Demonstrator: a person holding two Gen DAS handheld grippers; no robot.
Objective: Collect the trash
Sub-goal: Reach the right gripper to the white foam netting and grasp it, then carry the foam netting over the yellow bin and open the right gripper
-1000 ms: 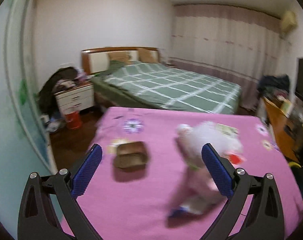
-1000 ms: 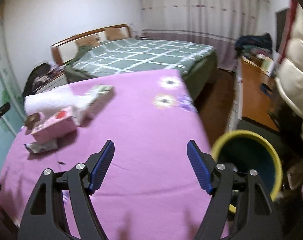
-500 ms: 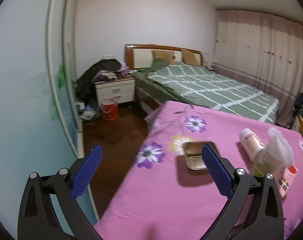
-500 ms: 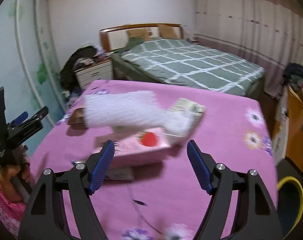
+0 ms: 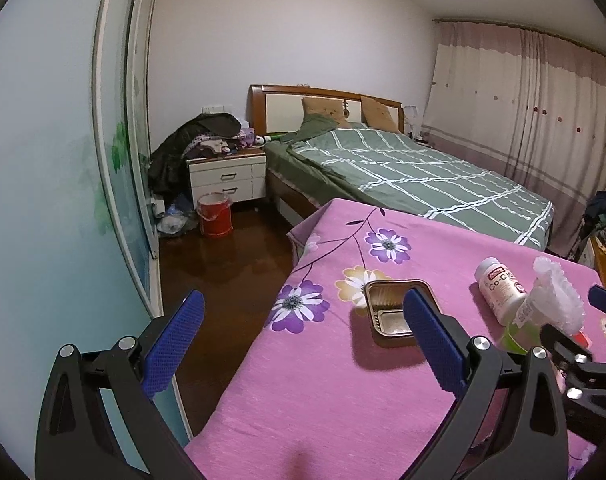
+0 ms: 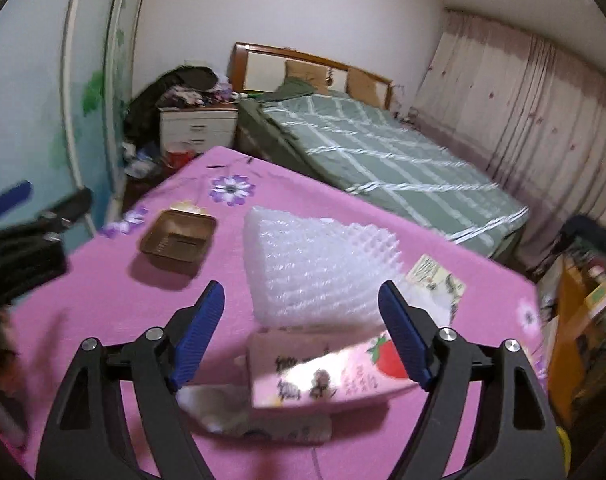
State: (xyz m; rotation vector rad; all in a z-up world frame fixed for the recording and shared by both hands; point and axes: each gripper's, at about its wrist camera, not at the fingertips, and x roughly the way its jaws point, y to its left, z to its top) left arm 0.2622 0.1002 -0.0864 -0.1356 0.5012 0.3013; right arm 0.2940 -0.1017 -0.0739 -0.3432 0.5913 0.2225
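My grippers over the pink table

My right gripper (image 6: 301,330), jaws wide and just opening, holds nothing; pink box (image 6: 327,372) below, bubble wrap (image 6: 319,268) behind. My left gripper (image 5: 303,336) gapes at the table's (image 5: 323,400) left edge; brown tray (image 5: 391,312) beyond.

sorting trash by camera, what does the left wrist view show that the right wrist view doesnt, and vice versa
Only the left wrist view shows the white pill bottle and the left tool, open over the table edge. Only the right wrist view shows the pink strawberry carton, a green-printed box and the right tool, open, its jaws just widened, nothing gripped. Both show the brown tray, the white foam wrap and the pink floral cloth.
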